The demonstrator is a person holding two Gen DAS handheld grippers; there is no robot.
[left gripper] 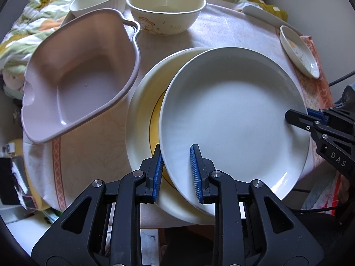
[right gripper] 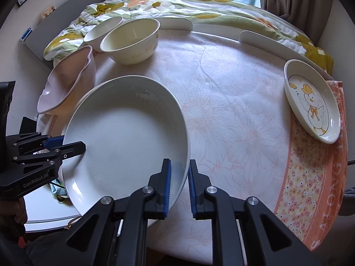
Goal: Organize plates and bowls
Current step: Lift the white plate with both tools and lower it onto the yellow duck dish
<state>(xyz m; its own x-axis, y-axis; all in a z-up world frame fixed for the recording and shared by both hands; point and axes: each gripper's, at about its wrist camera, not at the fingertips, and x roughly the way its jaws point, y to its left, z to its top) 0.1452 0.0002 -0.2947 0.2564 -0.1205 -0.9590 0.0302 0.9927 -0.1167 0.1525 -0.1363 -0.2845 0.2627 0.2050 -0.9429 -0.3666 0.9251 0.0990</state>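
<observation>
white plate [left gripper: 230,119] rim clamped between both jaws (opposite sides)

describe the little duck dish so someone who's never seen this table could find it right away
Start at the round table with the pale floral cloth, then go to its right edge, where an orange flowered cloth lies. The small duck dish sits there alone, far from the bowls; it is the only dish with a cartoon duck in a yellow hat painted inside.

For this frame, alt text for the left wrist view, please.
Both tools grip a white plate at opposite rims, left tool near, right tool at right, above a yellow plate. Pink dish and two bowls sit behind.
</observation>
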